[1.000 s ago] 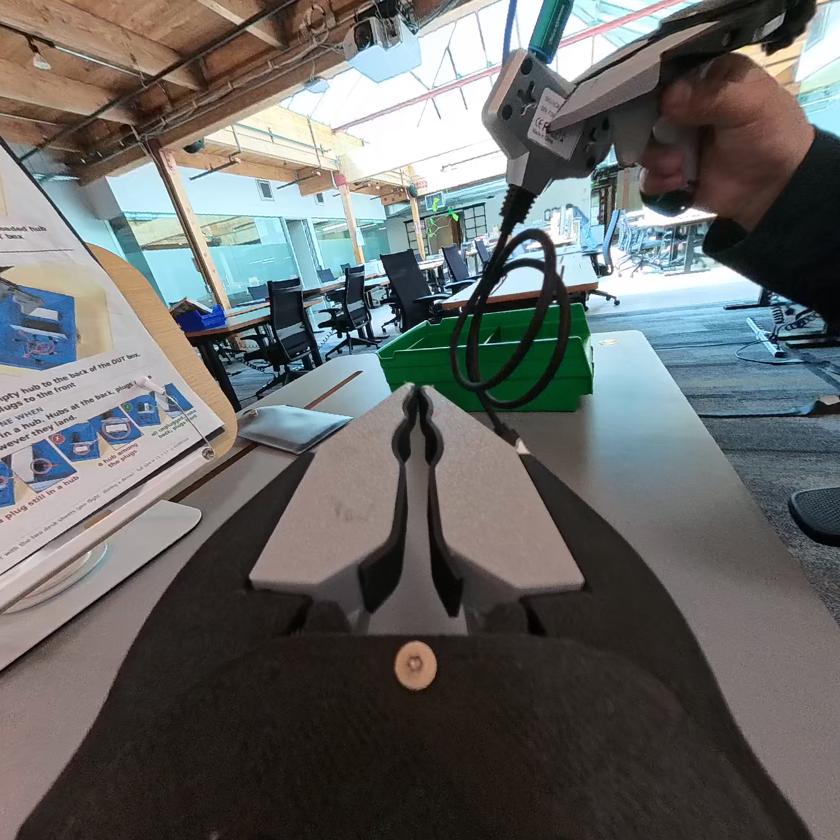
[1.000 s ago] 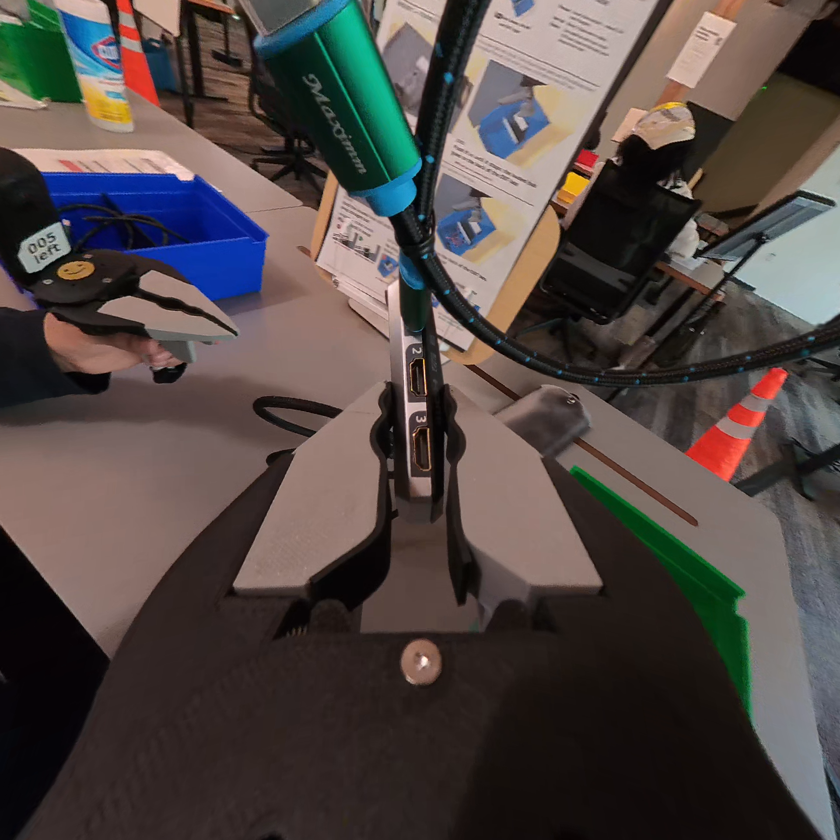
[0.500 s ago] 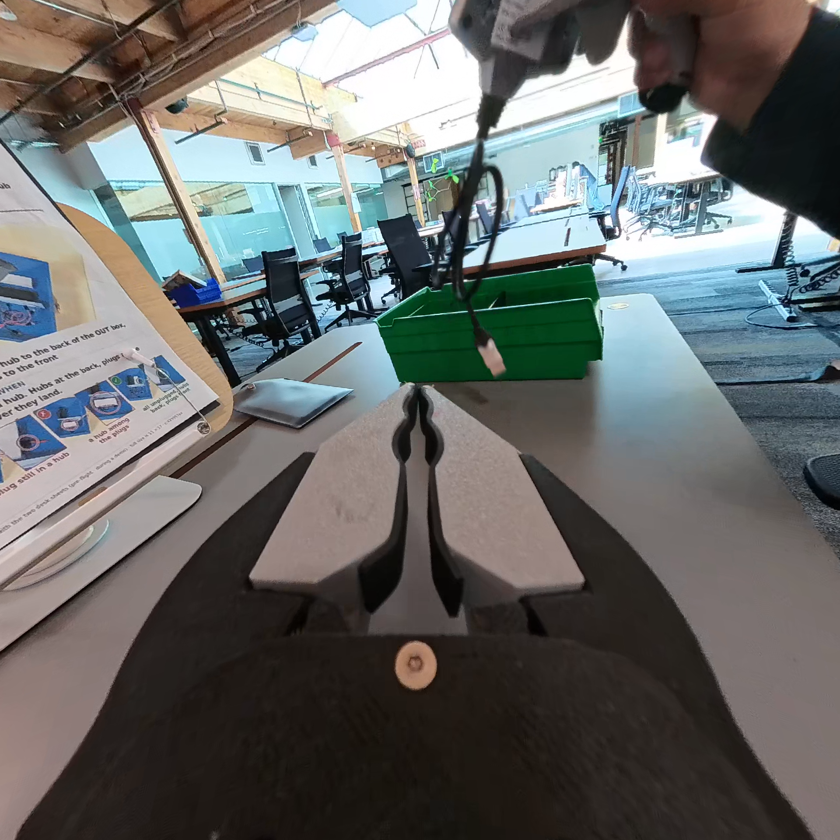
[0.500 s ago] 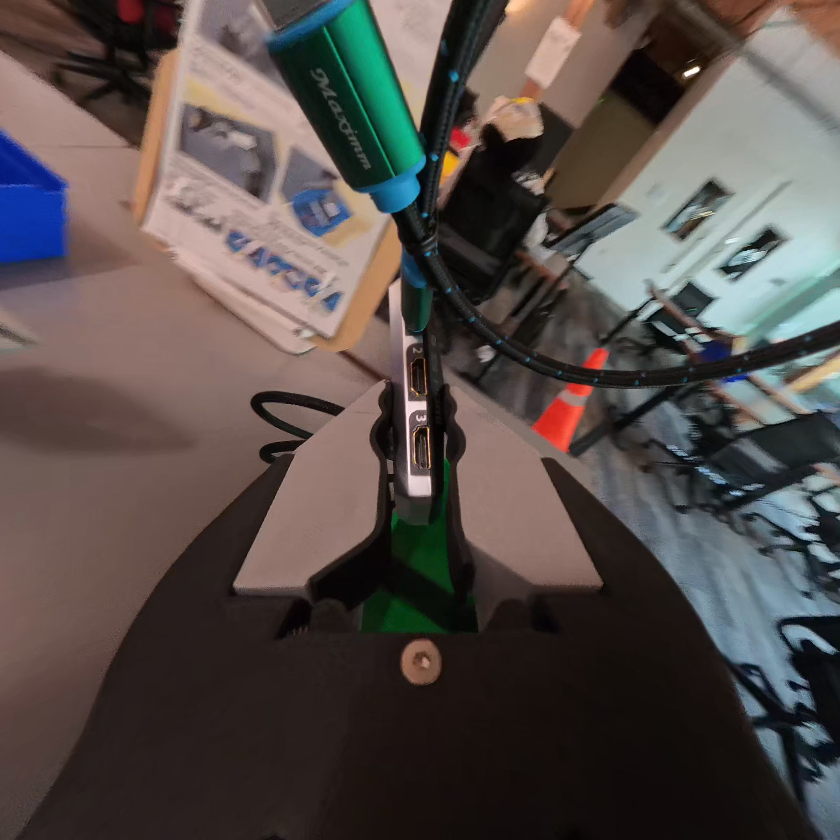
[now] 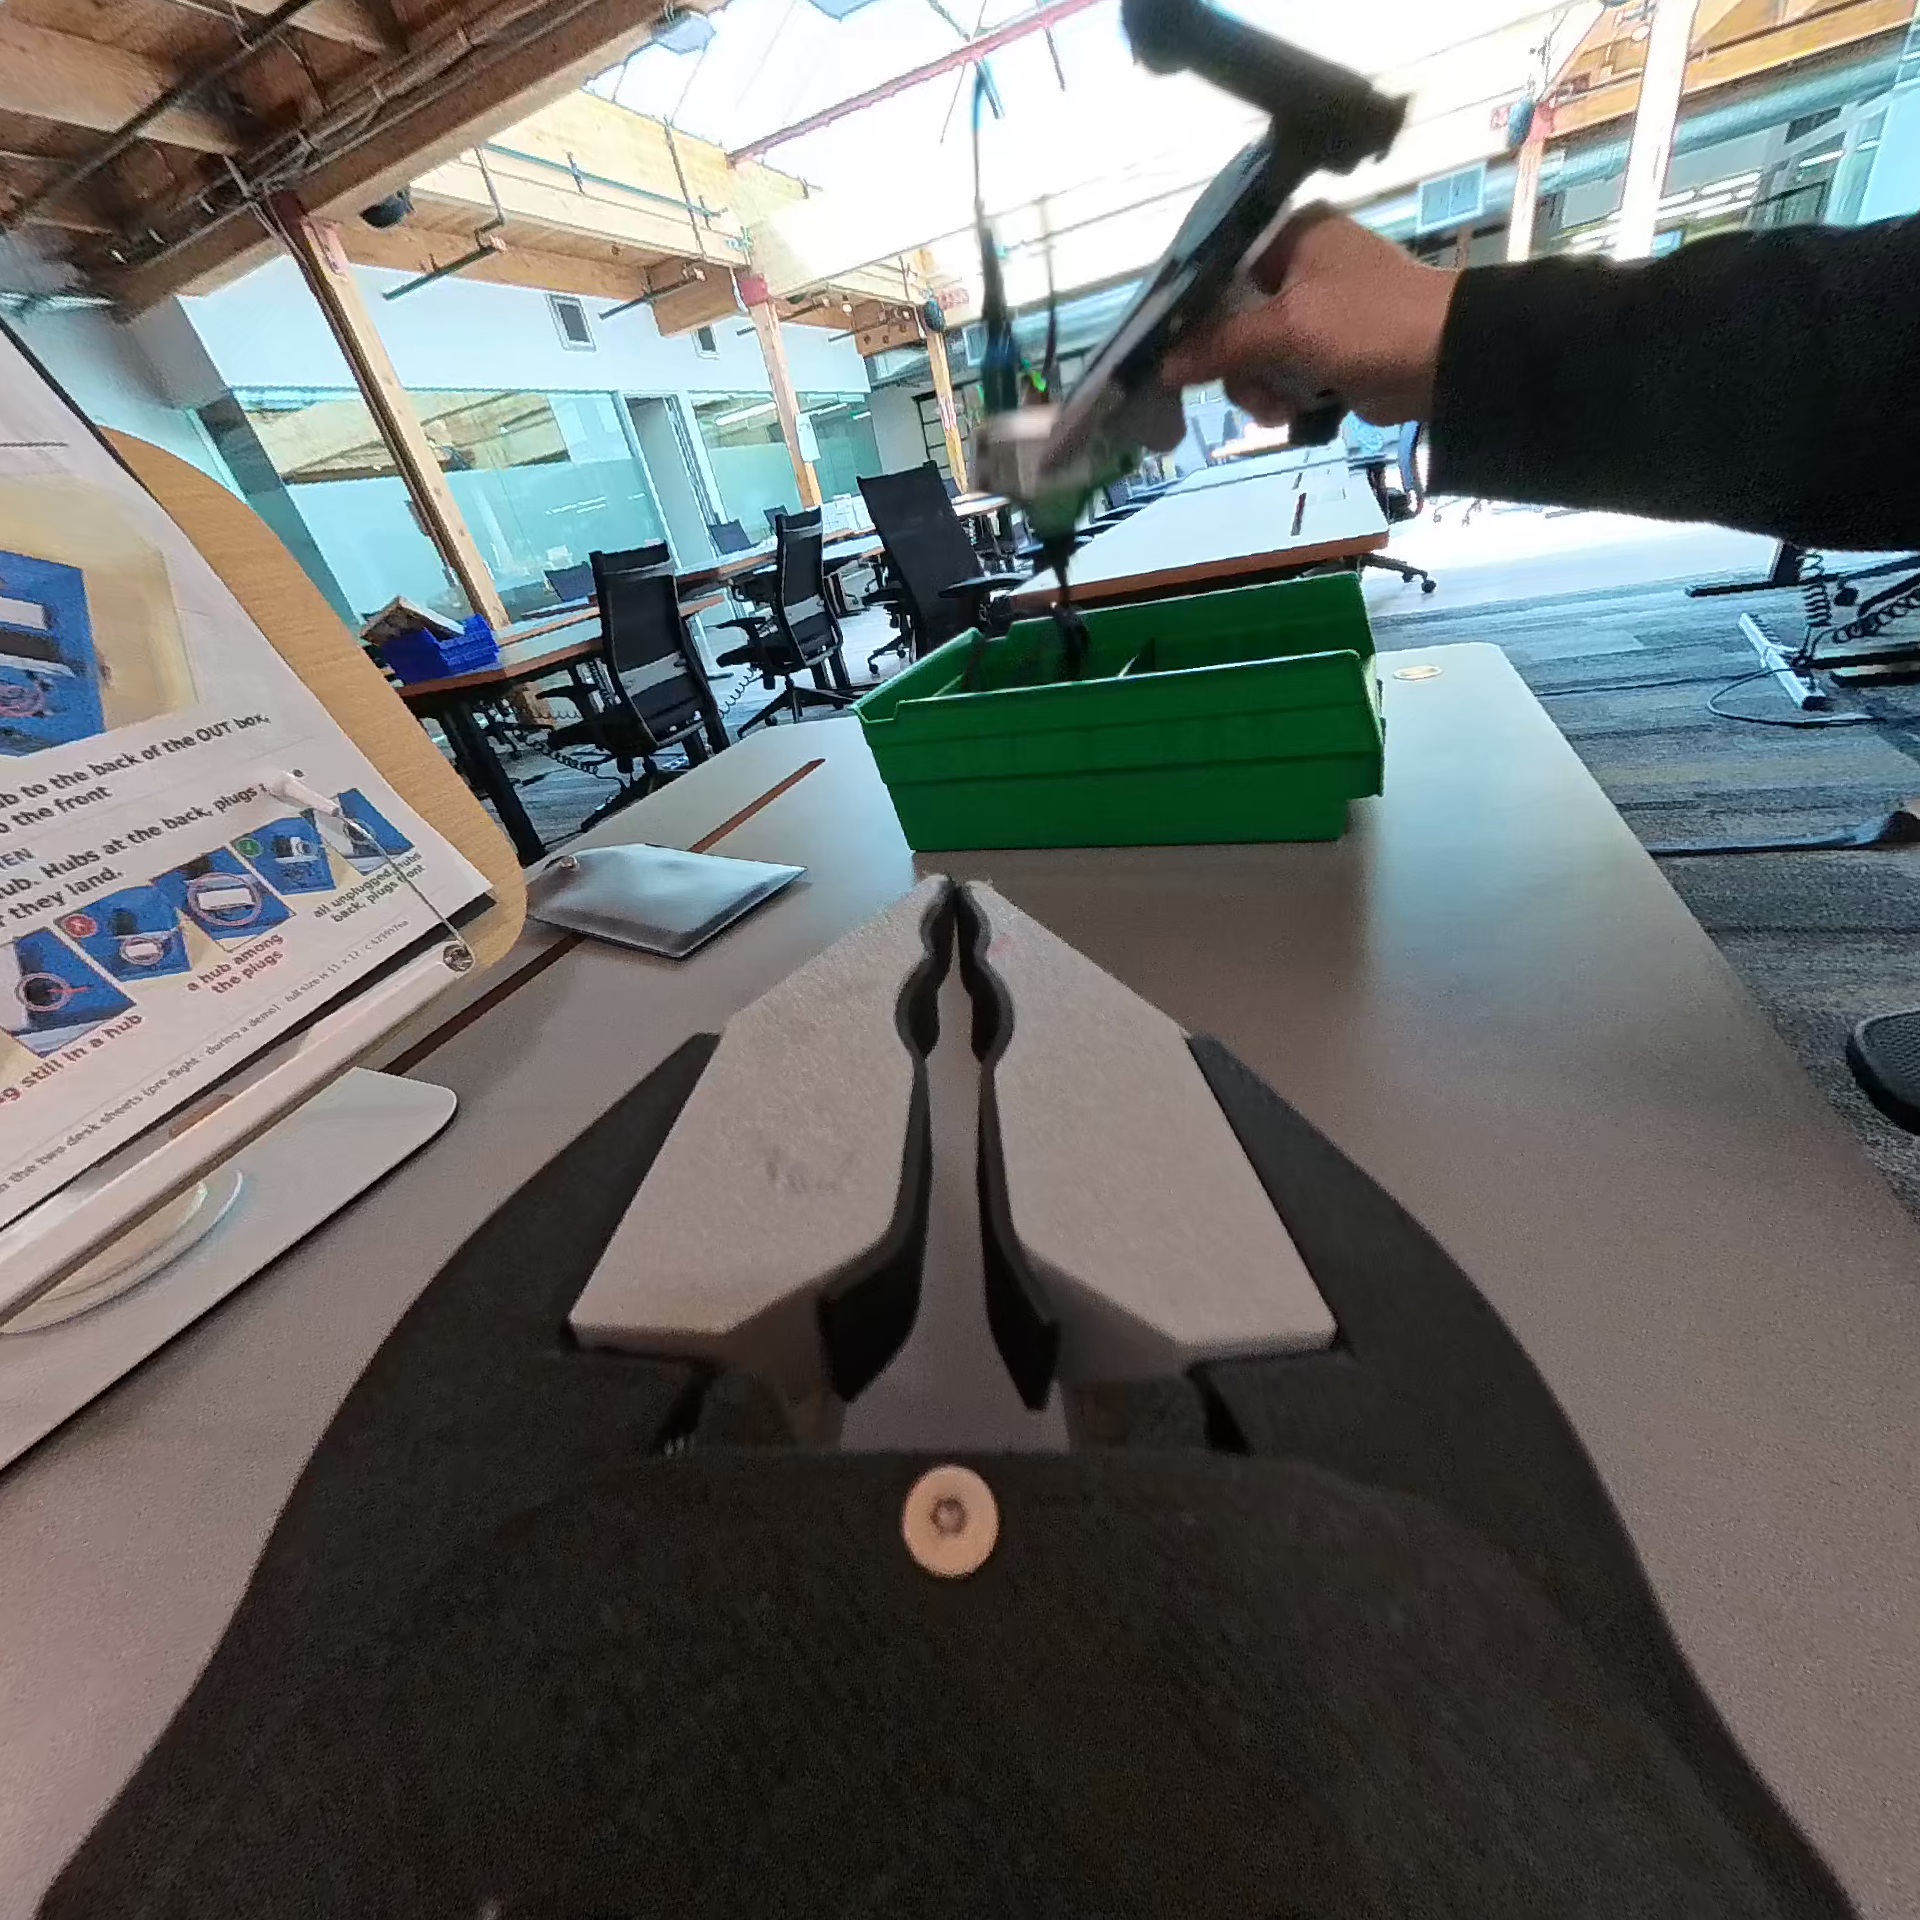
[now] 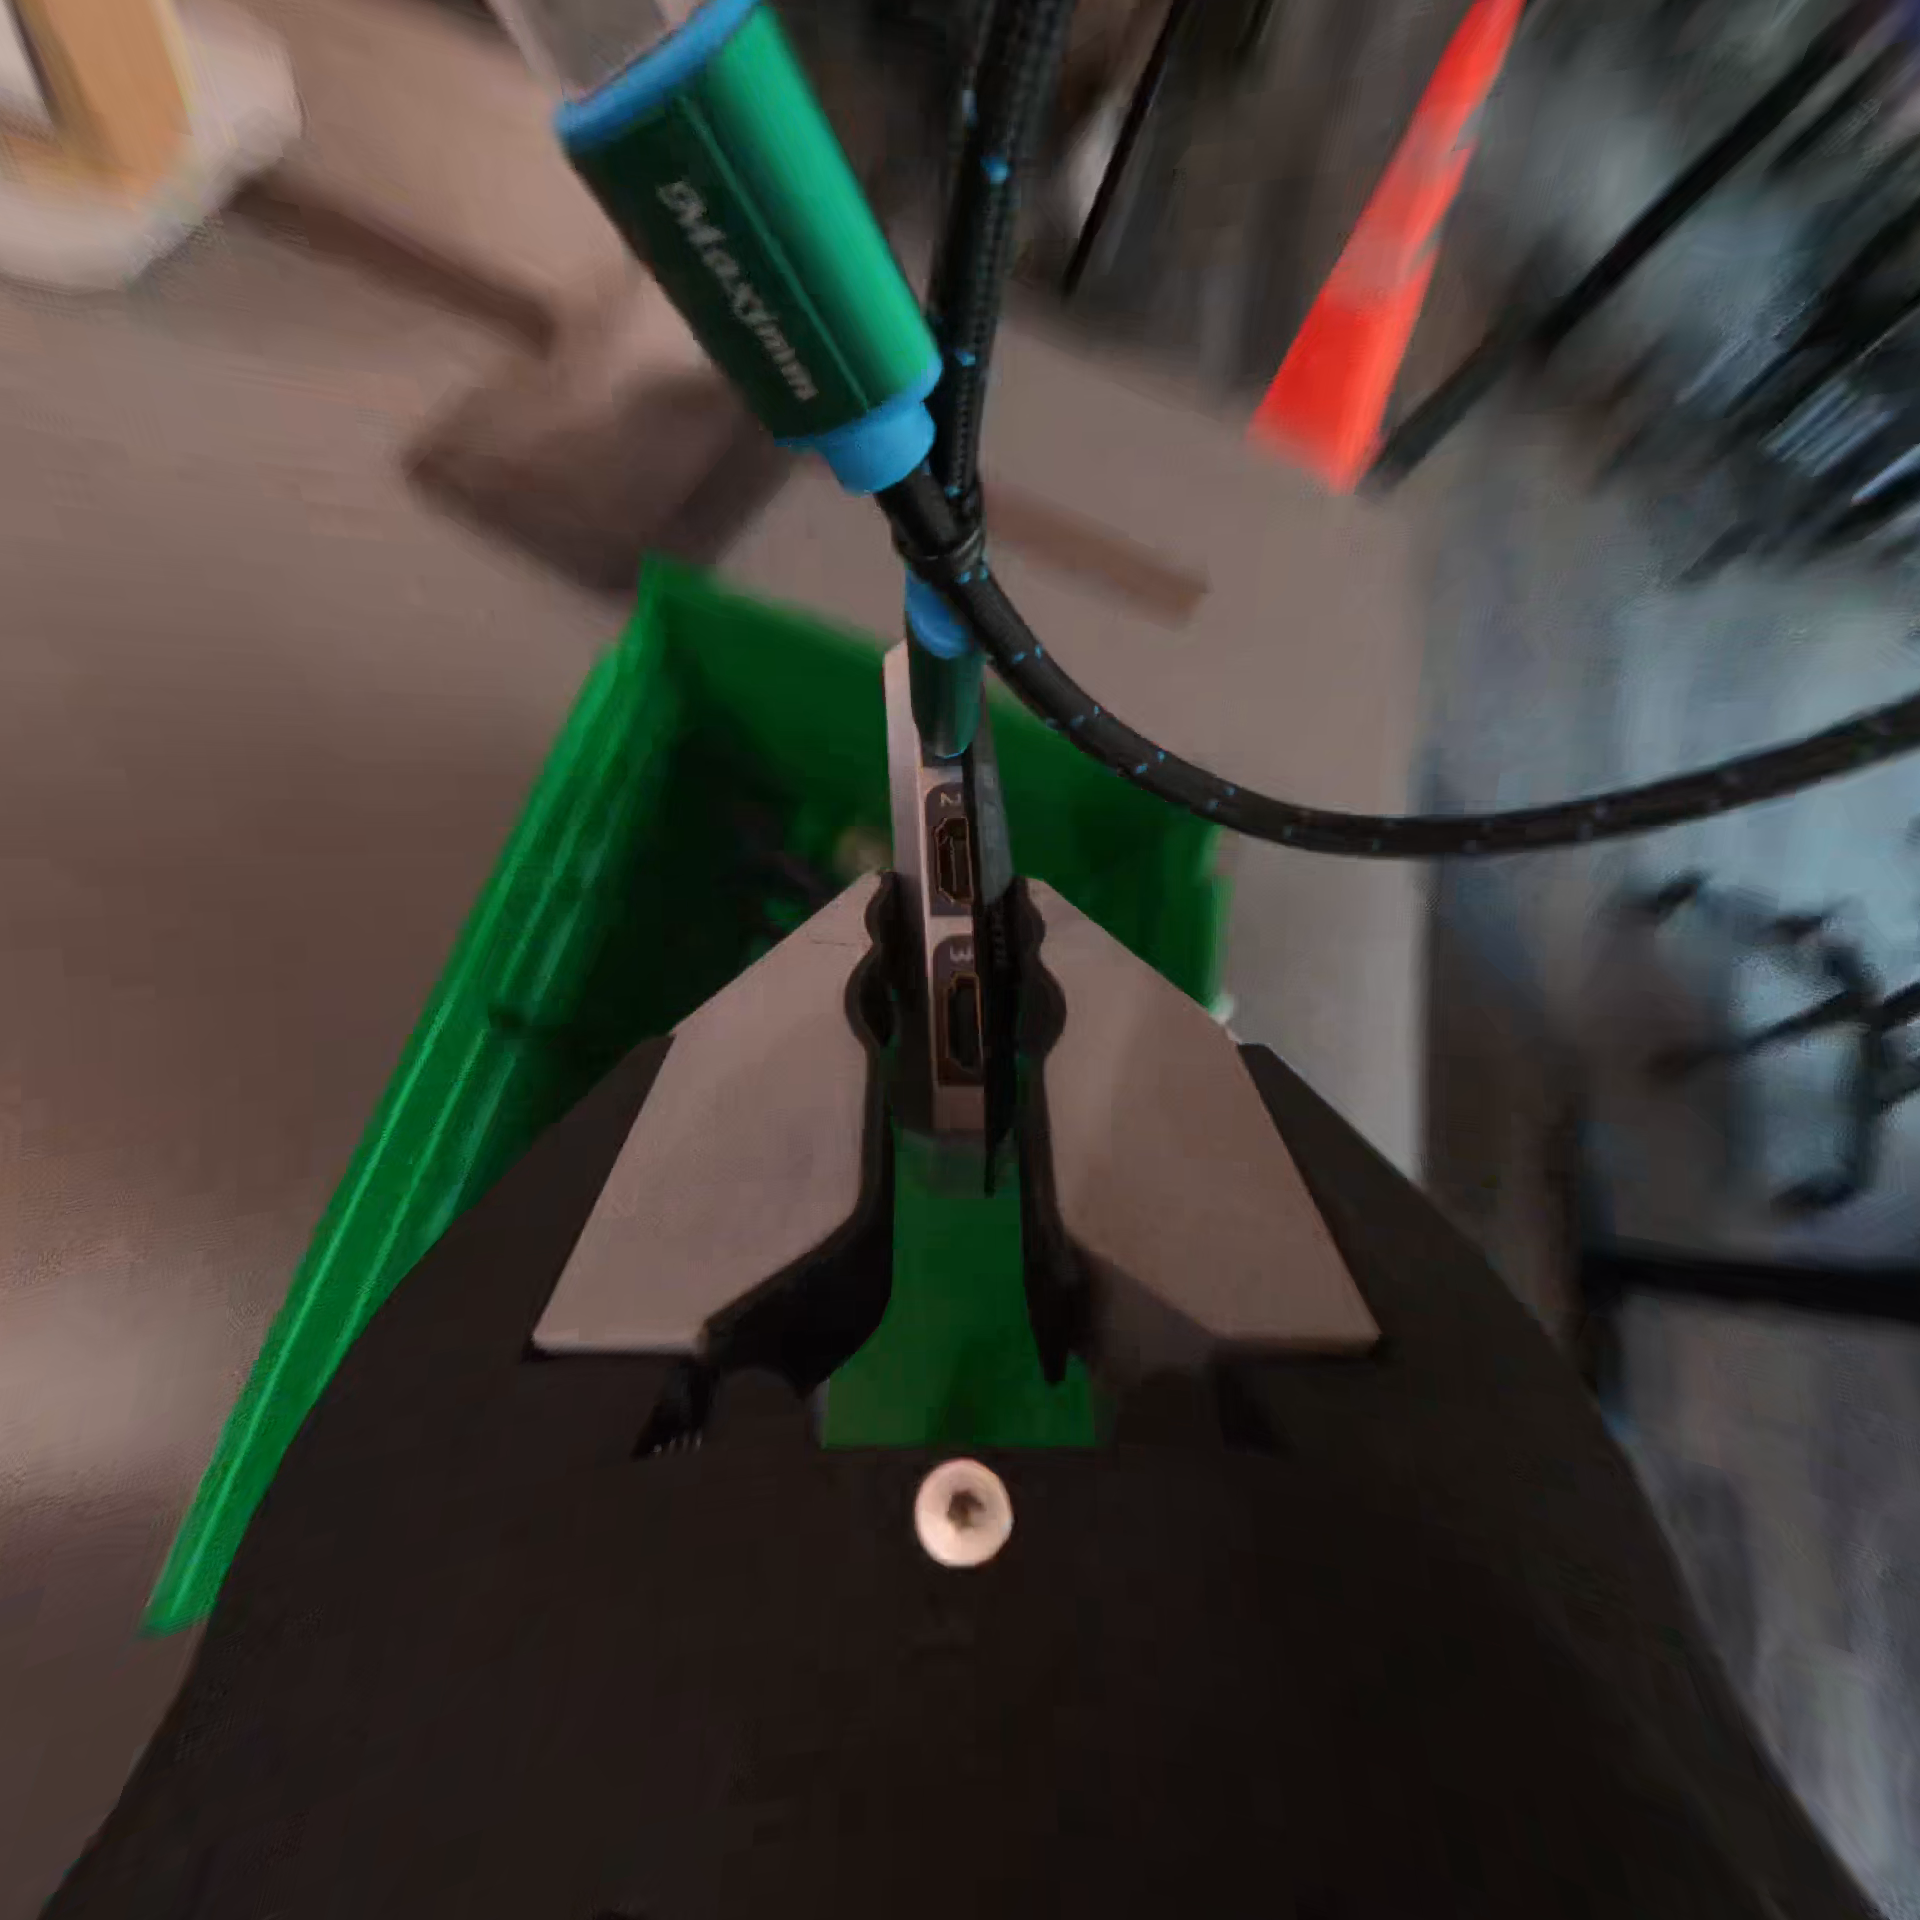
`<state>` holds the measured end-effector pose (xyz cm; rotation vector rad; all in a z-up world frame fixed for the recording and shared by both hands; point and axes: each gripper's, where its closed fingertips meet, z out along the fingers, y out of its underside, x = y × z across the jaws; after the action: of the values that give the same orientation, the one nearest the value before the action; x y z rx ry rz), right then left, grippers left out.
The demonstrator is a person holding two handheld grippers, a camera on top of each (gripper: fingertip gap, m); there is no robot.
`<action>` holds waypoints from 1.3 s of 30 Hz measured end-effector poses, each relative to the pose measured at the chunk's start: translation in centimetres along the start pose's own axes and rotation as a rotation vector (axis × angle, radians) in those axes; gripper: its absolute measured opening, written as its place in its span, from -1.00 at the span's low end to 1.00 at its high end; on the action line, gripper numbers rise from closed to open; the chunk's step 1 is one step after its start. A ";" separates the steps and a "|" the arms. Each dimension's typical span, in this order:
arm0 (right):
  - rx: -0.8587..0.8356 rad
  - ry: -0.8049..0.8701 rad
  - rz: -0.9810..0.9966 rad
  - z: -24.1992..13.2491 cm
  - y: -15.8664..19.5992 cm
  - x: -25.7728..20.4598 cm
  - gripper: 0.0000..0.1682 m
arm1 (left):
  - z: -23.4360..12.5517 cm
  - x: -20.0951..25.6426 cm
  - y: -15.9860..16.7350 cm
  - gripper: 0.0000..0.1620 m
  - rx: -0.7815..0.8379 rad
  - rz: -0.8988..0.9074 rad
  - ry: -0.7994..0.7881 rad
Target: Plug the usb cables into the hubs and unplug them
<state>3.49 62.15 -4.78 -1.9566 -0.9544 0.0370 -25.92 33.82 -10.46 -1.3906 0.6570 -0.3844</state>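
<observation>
My right gripper is shut on a slim silver hub with ports on its edge. A green plug sits in the hub's far end, and its black braided cable loops off right. A second green plug hangs loose above. The right gripper holds the hub over the green bin. In the left wrist view the right gripper is above the green bin, with the hub's black cable dangling into it. My left gripper is shut and empty, low over the grey table.
An instruction sheet on a wooden stand stands at the left of the table. A flat grey pouch lies between the stand and the bin. An orange cone is beyond the table. Office desks and chairs fill the background. Left tips to right tips: about 40 centimetres.
My right gripper has carried the hub and cables away from the left gripper, across the table and down over the green bin. The dangling cable now hangs into the bin. The left gripper stayed put.
</observation>
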 end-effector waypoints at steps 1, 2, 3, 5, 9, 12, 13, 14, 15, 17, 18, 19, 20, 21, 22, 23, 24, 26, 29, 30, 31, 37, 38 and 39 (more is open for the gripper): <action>-0.145 -0.074 0.035 1.8 2.4 -0.5 -0.79 | 0.1 0.1 0.2 -1.00 -0.007 0.000 0.005; -0.259 -0.115 0.044 3.0 4.2 -0.8 -0.78 | 0.2 0.2 0.4 -1.00 -0.015 0.001 0.009; -0.334 -0.140 0.038 3.8 4.9 -0.8 -0.78 | 0.2 0.3 0.6 -1.00 -0.022 0.005 0.011; -0.457 -0.180 0.037 4.8 4.8 -0.7 -0.78 | 0.3 0.4 0.8 -1.00 -0.031 0.012 0.016; -0.746 -0.289 0.030 6.9 5.1 -1.4 -0.77 | 0.5 0.6 1.5 -1.00 -0.058 0.022 0.026; -0.904 -0.351 0.003 8.6 5.9 -2.2 -0.77 | 0.5 0.3 1.8 -1.00 -0.067 0.018 0.022; -0.936 -0.382 -0.009 9.2 6.1 -2.6 -0.77 | 0.4 0.2 1.8 -1.00 -0.065 0.006 0.023; -0.968 -0.417 -0.018 9.6 6.4 -3.1 -0.76 | 0.4 0.0 2.0 -1.00 -0.067 -0.007 0.026; -0.990 -0.448 -0.022 9.7 6.7 -3.3 -0.76 | 0.4 -0.1 2.2 -1.00 -0.073 -0.017 0.026; -0.982 -0.511 -0.012 9.9 6.8 -3.5 -0.76 | 0.4 -0.4 2.7 -1.00 -0.090 -0.026 0.026; -0.956 -0.544 0.011 9.9 6.7 -3.5 -0.76 | 0.4 -0.5 2.9 -1.00 -0.096 -0.027 0.025; -0.923 -0.580 0.060 10.0 6.6 -3.6 -0.75 | 0.4 -0.5 3.1 -1.00 -0.101 -0.029 0.028; -0.885 -0.617 0.130 10.1 6.5 -3.7 -0.74 | 0.4 -0.5 3.2 -1.00 -0.105 -0.032 0.030; -0.841 -0.654 0.205 10.3 6.4 -3.8 -0.74 | 0.4 -0.5 3.2 -1.00 -0.106 -0.034 0.030; -0.791 -0.684 0.277 10.5 6.2 -3.7 -0.73 | 0.4 -0.5 3.3 -1.00 -0.107 -0.034 0.031; -0.740 -0.697 0.346 10.9 6.1 -3.4 -0.74 | 0.4 -0.5 3.3 -1.00 -0.108 -0.031 0.032; -0.692 -0.686 0.414 11.5 6.1 -2.9 -0.75 | 0.4 -0.5 3.3 -1.00 -0.109 -0.027 0.031; -0.557 -0.657 0.508 12.5 5.8 -1.8 -0.73 | 0.4 -0.5 3.2 -1.00 -0.111 -0.015 0.027; -0.347 -0.549 0.470 12.6 5.0 0.7 -0.76 | 0.5 -0.5 3.2 -1.00 -0.108 -0.019 0.026; -0.297 -0.482 0.431 12.4 4.8 1.8 -0.74 | 0.5 -0.4 3.4 -1.00 -0.112 -0.021 0.028; -0.250 -0.423 0.395 11.9 4.4 2.9 -0.74 | 0.6 -0.4 3.6 -1.00 -0.117 -0.020 0.029; -0.298 -0.354 0.275 9.5 5.3 3.5 -0.79 | 0.9 0.0 4.6 -1.00 -0.149 -0.019 0.047; -0.290 -0.396 0.266 8.9 5.0 2.7 -0.80 | 0.9 0.0 4.7 -1.00 -0.154 -0.015 0.048; -0.276 -0.461 0.266 8.2 4.5 1.7 -0.81 | 0.9 0.0 4.8 -1.00 -0.157 -0.009 0.047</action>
<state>4.20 67.98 -12.28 -2.3787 -1.0214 0.5539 -25.94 35.28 -15.15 -1.5379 0.7320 -0.3799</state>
